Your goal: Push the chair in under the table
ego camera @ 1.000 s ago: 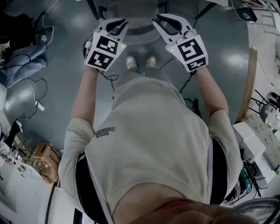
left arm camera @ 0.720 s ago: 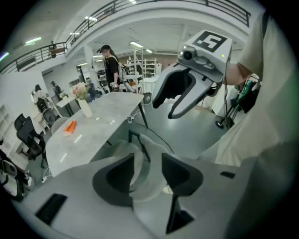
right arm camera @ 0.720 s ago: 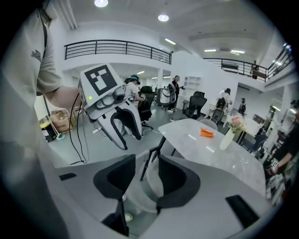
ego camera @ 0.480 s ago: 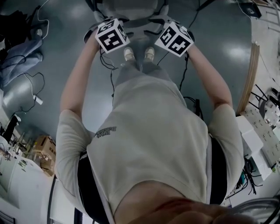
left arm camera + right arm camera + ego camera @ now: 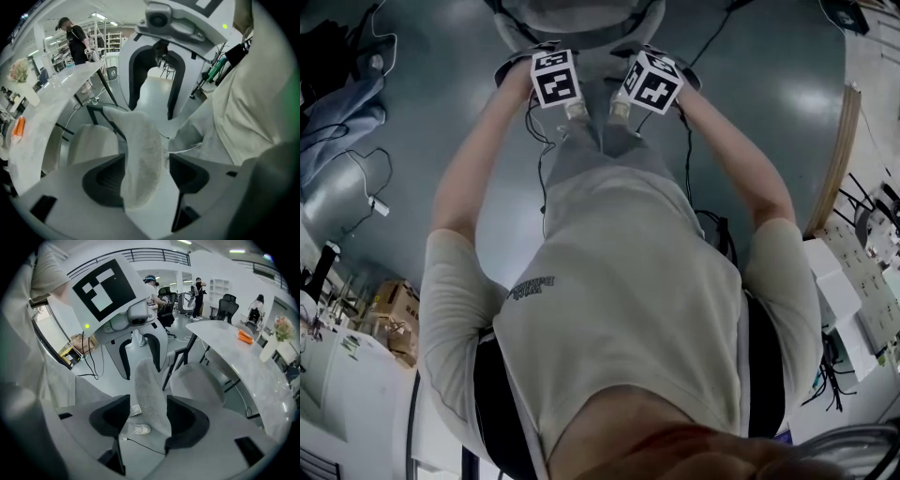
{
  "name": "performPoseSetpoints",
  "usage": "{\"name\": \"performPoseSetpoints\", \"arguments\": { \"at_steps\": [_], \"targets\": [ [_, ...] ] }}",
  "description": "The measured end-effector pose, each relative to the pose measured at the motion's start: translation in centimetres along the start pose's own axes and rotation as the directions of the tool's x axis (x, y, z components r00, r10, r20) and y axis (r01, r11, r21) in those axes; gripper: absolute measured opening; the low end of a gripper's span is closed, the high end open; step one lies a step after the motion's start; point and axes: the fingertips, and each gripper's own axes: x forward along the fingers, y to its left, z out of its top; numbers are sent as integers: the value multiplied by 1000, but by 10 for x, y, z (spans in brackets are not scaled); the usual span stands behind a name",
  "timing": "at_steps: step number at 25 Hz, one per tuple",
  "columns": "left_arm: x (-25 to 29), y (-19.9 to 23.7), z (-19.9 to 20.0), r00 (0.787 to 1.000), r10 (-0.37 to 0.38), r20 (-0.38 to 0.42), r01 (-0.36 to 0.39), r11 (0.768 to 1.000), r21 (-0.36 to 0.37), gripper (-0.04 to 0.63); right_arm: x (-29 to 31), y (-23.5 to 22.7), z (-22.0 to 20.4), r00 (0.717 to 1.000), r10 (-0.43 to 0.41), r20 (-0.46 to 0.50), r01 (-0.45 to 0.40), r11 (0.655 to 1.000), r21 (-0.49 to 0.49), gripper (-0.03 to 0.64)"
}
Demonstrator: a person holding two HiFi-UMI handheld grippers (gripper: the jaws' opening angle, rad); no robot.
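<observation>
Left tool (image 5: 145, 176) and right tool (image 5: 149, 422), jaws just opened wide, released, each straddling the backrest of the grey chair (image 5: 150, 380) without clamping it, chair standing just beside the white worktop (image 5: 248, 366).

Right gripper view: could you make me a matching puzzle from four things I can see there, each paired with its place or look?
Things:
1. chair back
2. orange thing
3. flowers
4. shoes

Place or look:
A. on the floor
B. in a white vase
C. grey fabric
D. lying on the table

Pairs: 1-C, 2-D, 3-B, 4-A
</observation>
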Motion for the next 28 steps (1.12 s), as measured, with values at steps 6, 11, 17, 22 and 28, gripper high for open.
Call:
{"name": "performPoseSetpoints", "arguments": {
  "at_steps": [6, 11, 17, 22, 28],
  "targets": [
    [46, 5, -24, 998, 1, -70, 3, 999, 49, 290, 44, -1, -14, 997, 44, -57, -44, 999, 0, 253],
    [74, 4, -39, 995, -3, -97, 12, 996, 91, 290, 76, 0, -35, 987, 76, -140, -82, 996, -34, 301],
    [93, -3, -53, 994, -25, -107, 35, 996, 85, 289, 93, -5, -59, 977, 63, -202, -88, 989, -119, 305],
    [97, 1, -50, 997, -34, -69, 39, 997, 71, 281, 103, -10, -69, 971, 66, -230, -112, 975, -192, 303],
    [98, 3, -49, 999, -16, -31, 19, 995, 94, 242, 112, -16, -71, 964, 89, -249, -147, 963, -224, 226]
  ]
}}
